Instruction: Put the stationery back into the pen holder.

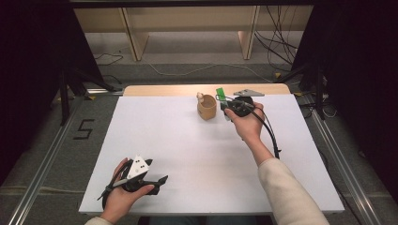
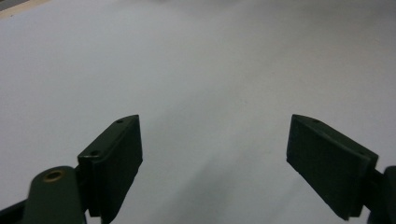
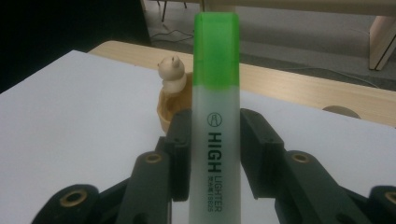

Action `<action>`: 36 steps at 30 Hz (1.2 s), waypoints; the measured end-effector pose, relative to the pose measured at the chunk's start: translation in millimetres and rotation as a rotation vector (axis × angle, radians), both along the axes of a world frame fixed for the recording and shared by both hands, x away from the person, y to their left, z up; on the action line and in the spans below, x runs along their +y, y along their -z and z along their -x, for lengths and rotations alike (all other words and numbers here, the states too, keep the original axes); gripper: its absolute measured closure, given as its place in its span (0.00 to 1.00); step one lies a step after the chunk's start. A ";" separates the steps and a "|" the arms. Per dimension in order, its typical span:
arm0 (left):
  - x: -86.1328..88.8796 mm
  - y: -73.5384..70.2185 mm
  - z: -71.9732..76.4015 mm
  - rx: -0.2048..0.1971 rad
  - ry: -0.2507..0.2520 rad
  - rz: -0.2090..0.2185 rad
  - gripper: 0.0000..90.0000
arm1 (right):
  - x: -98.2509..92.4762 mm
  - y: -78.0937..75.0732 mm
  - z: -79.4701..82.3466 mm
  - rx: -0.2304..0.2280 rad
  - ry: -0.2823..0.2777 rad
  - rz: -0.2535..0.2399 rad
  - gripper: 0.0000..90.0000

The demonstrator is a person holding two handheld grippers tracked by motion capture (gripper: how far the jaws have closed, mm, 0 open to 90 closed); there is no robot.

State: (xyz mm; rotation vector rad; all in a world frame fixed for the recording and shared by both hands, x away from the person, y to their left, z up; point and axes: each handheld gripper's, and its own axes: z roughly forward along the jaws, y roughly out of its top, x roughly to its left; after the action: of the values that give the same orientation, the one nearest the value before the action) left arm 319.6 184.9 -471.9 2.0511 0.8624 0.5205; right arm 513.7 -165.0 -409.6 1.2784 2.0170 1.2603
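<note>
White desk (image 1: 187,140) mostly bare, left claw (image 2: 215,154) idle and wide apart low over near-left corner, right claw (image 3: 212,154) clamped on green-capped highlighter (image 3: 215,93), cap up, beside small wooden cup (image 1: 206,108) at far centre, likely for insertion.

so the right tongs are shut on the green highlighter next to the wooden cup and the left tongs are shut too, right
Not quite. The left tongs are open: the left gripper view shows the two jaws wide apart with bare white table between them. The rest holds: the right tongs are shut on the green highlighter, beside the wooden cup.
</note>
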 end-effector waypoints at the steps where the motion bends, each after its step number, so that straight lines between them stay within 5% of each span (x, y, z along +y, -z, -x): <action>1: 0.0 0.0 0.0 0.000 0.000 0.000 0.20 | 0.6 0.3 -0.5 -0.002 0.002 -0.002 0.74; 36: -1.3 0.2 0.3 0.001 0.001 0.005 0.20 | 21.9 -0.2 -11.8 -0.005 -0.016 -0.004 0.74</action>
State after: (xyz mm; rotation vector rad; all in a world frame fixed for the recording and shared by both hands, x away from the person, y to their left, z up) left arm 319.3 183.6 -472.1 2.0469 0.8621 0.5162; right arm 525.6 -143.1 -409.5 1.2614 2.0259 1.2738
